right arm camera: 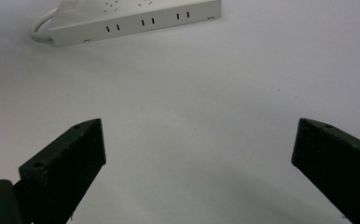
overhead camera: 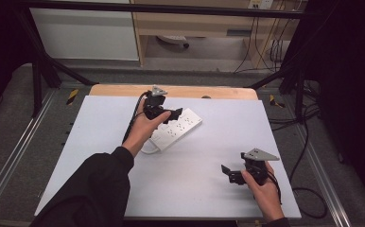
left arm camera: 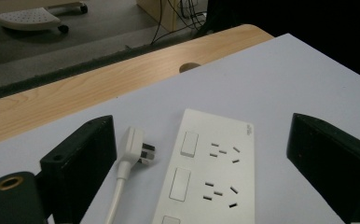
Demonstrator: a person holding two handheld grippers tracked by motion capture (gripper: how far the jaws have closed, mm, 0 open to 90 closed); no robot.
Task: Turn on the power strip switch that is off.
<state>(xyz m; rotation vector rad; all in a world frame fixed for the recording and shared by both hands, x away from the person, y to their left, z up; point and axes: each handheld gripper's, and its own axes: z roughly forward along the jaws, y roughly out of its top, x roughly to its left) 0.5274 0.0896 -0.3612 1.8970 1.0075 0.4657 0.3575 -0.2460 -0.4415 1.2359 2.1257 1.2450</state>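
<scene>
Tabletop power strip (left arm camera: 211, 172) between tool (left arm camera: 201, 158) jaws

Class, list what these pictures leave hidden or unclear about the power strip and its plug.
- Power strip: near end cut off by the left gripper view's bottom edge.
- Same strip in the high view: the left gripper and hand cover part.
- Plug: cord runs off the bottom edge.
- Strip's lettering: too small to read.

The long white plastic power strip (left arm camera: 211, 172) looks smooth and faintly glossy, as does its white plastic plug (left arm camera: 134, 150). The pale table sheet (overhead camera: 209, 156) is matt; the light wooden edge (left arm camera: 75, 93) shows grain.
</scene>
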